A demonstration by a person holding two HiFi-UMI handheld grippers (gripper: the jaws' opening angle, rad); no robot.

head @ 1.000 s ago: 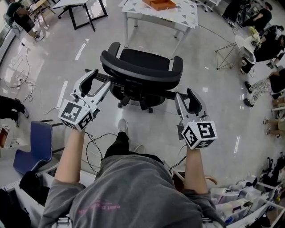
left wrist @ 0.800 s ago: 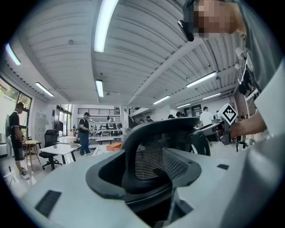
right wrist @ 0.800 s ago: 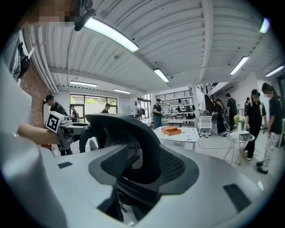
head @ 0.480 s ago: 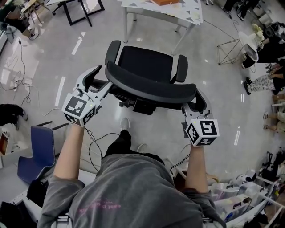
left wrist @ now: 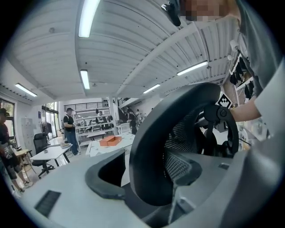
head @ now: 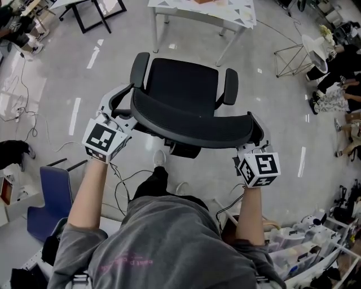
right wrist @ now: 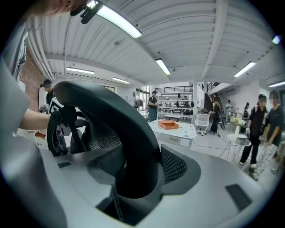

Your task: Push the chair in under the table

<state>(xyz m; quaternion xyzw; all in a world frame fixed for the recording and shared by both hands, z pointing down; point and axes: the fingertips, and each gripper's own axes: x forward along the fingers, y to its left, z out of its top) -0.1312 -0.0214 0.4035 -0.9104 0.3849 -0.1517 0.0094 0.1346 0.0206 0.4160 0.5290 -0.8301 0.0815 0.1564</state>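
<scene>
The chair (head: pixel 183 90) has each end of its backrest (head: pixel 192 121) between wide-spread jaws. The left gripper (head: pixel 125 104) straddles the left end and the right gripper (head: pixel 255 135) the right end, and neither visibly clamps it. The seat faces the white table (head: pixel 237 17), but the chair stands on open floor well short of it, so I judge the whole push is yet to do.

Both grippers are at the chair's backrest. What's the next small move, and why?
Probably close both on the backrest: the left gripper and right gripper stand open around its ends, and the chair sits short of the table.
</scene>
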